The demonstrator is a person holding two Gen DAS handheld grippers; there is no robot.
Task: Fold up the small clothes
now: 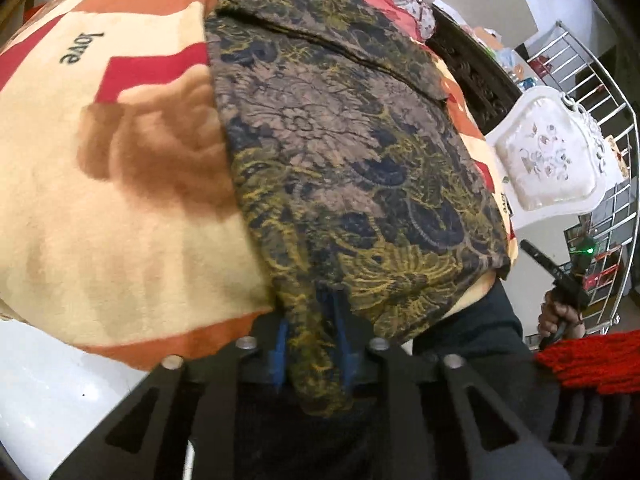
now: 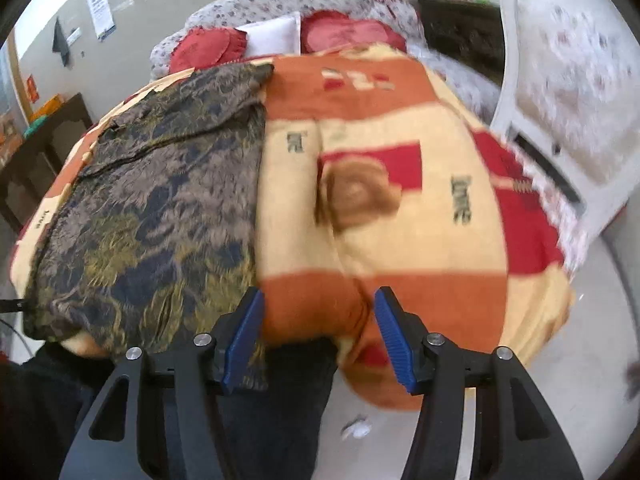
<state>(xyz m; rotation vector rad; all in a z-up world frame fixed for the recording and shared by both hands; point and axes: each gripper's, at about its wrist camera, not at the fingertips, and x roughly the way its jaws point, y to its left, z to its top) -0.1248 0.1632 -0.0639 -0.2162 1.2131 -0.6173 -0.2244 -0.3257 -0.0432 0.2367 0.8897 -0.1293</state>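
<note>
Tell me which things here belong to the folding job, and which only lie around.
For the job:
- patterned garment
- left hand-held gripper, shut on its near edge
- right hand-held gripper, open

Only lying around:
- blanket
- red cushions
- white chair

place: home bedroom | evidence: blanket-covered bed (image 2: 400,216), red cushions (image 2: 344,36)
</note>
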